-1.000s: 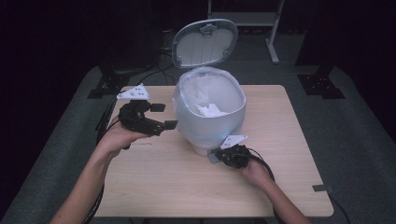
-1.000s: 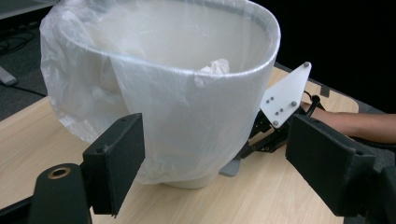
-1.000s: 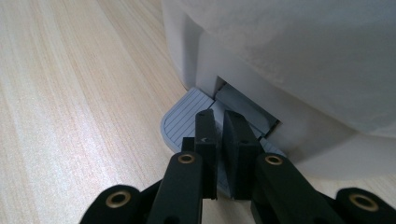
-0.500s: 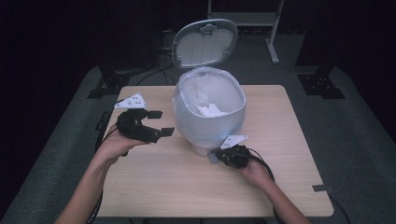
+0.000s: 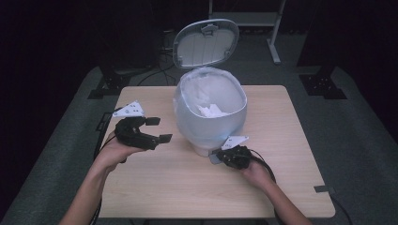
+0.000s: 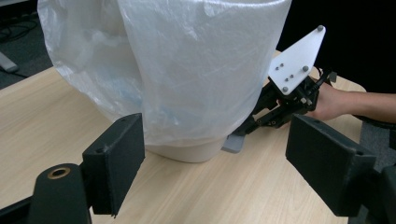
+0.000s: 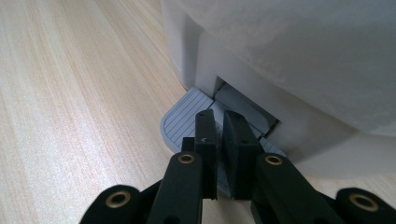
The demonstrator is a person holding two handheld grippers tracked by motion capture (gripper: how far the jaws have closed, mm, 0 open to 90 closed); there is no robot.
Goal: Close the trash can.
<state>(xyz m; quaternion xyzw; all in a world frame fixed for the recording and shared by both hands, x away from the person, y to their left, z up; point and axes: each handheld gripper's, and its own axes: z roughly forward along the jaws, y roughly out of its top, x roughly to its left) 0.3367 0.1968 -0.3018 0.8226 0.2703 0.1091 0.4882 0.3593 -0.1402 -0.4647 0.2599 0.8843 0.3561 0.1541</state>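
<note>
High view shows a pale wooden surface (image 5: 155,187) with a white pedal bin (image 5: 210,119) standing near its middle, the lid (image 5: 205,43) tipped up and back, and a thin clear bag (image 5: 206,89) lining the bin and folded down over its rim. Some crumpled white paper (image 5: 212,110) lies inside. The left tool (image 5: 157,130) is held above the surface just to the left of the bin, its jaws spread wide apart with nothing between them, pointing toward the bin's side. The right tool (image 5: 218,157) sits low at the front foot of the bin, the person's right hand (image 5: 257,172) behind it, a cable trailing back over the surface. Left gripper view looks between its two black jaws at the bag (image 6: 196,65) hanging down over the bin's cream base (image 6: 187,151); farther off, the right tool (image 6: 252,125) reaches in to the grey pedal (image 6: 233,142) at the bottom of the bin. Right gripper view, close to the surface (image 7: 70,93), shows the right tool (image 7: 220,135) with its jaws brought nearly together, only a thin slit between them, their tips resting on top of the ribbed grey pedal (image 7: 184,119) where it comes out of the bin's base (image 7: 233,70).
</note>
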